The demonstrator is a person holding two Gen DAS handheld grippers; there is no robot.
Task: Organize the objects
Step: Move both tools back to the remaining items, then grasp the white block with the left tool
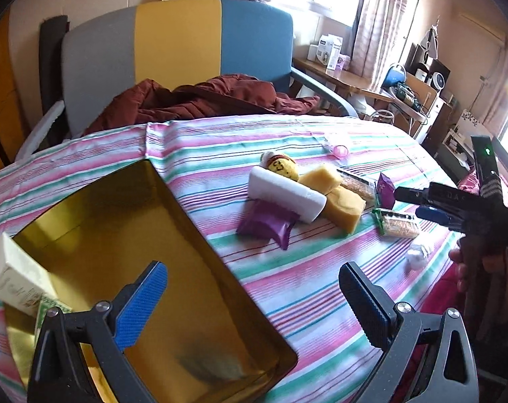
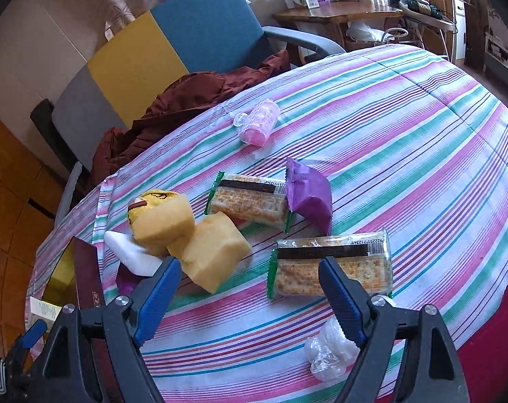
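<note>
**Both tools spread wide and empty above the striped surface**

The left tool (image 1: 254, 305) hung open, holding nothing, over the gold tin (image 1: 146, 268). The right tool (image 2: 250, 285) gaped empty too, a cracker pack (image 2: 334, 265) just beyond at 1 o'clock. Sponges (image 2: 200, 238) lay at 11 o'clock, a purple packet (image 2: 307, 194) farther off on the surface (image 2: 421, 127).

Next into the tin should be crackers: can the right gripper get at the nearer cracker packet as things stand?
Probably yes. The right gripper is open and empty, and the nearer cracker packet lies flat just ahead on the striped cloth, apart from the sponge block. Only crumpled plastic sits close by.
</note>
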